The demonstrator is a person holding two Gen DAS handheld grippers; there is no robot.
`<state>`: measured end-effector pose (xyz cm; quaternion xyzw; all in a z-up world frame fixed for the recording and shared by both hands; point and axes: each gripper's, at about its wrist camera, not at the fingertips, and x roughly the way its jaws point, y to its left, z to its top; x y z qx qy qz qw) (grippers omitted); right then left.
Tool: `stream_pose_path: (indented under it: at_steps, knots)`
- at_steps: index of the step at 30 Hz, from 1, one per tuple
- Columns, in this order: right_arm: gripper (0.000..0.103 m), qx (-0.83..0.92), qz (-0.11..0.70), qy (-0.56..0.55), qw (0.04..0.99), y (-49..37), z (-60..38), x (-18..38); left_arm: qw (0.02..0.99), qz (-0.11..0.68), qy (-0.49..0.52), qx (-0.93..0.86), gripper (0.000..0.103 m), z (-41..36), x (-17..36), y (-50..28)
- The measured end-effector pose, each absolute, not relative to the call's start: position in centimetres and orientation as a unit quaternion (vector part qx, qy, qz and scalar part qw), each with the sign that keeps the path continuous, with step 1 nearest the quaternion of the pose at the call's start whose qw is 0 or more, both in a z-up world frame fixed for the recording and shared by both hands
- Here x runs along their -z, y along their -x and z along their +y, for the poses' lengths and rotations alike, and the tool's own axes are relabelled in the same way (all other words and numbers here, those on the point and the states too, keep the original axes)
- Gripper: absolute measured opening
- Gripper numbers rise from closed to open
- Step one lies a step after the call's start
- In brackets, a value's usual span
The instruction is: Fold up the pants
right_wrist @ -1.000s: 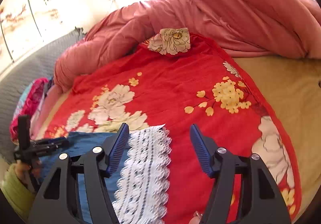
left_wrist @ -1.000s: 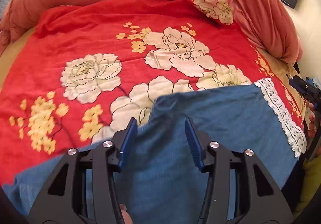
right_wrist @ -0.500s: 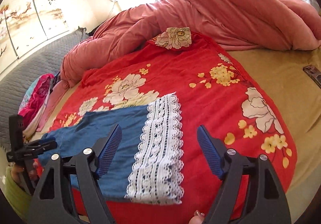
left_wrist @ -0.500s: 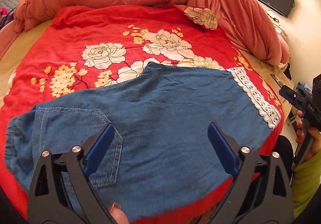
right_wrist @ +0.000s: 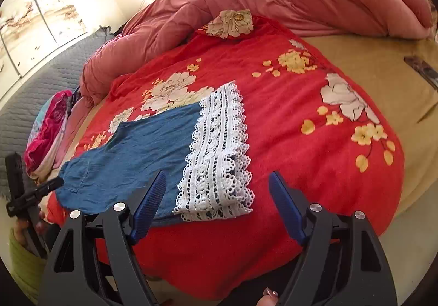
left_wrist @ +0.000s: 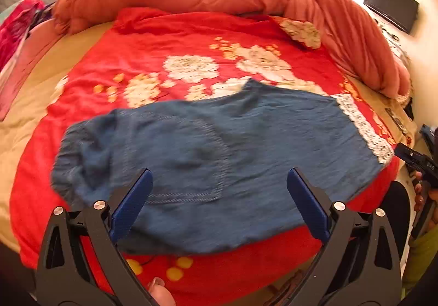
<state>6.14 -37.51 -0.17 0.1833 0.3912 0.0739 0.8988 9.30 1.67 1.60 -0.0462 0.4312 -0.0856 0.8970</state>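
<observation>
Your left gripper (left_wrist: 219, 204) is opening and your right gripper (right_wrist: 217, 204) is open, both empty. The pants (left_wrist: 219, 149) look soft and limp; pinch the lace hem (right_wrist: 216, 152) at 12 o'clock.

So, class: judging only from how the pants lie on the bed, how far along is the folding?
Done: the blue pants lie folded in half lengthwise, legs stacked, lace hems together, flat on the red floral cover.
In hand: nothing; the left gripper is opening and the right gripper is open, both clear of the cloth.
Left: probably a fold across, hem to waistband.
</observation>
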Motion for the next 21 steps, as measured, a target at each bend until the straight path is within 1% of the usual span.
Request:
stream_pose_path:
  at_steps: [7,12,15,17,18,19,21]
  knots:
    - [0.076,-0.058,0.402,-0.204,0.891,-6.5,-37.9,0.6,0.897,0.432,0.068,0.067,0.092,4.3,-1.4,-7.8]
    - [0.076,-0.052,0.41,-0.256,0.874,-6.3,-39.2,1.7,0.894,0.438,0.049,0.079,0.092,2.5,-0.8,-7.5]
    - [0.076,-0.056,0.418,-0.269,0.866,-6.4,-39.3,2.2,0.895,0.437,0.036,0.084,0.092,1.3,-0.5,-7.4]
    - [0.073,-0.065,0.423,-0.275,0.861,-6.6,-39.1,2.6,0.894,0.438,0.03,0.087,0.092,0.8,-0.3,-7.5]
    - [0.065,-0.069,0.427,-0.284,0.856,-6.7,-39.0,2.9,0.894,0.439,0.022,0.084,0.092,0.5,-0.2,-7.6]
    - [0.062,-0.073,0.429,-0.291,0.852,-6.8,-38.9,3.1,0.894,0.44,0.015,0.079,0.092,0.4,0.0,-7.7]
    - [0.059,-0.07,0.43,-0.292,0.851,-6.9,-38.6,3.3,0.892,0.446,0.005,0.07,0.092,0.3,0.5,-7.8]
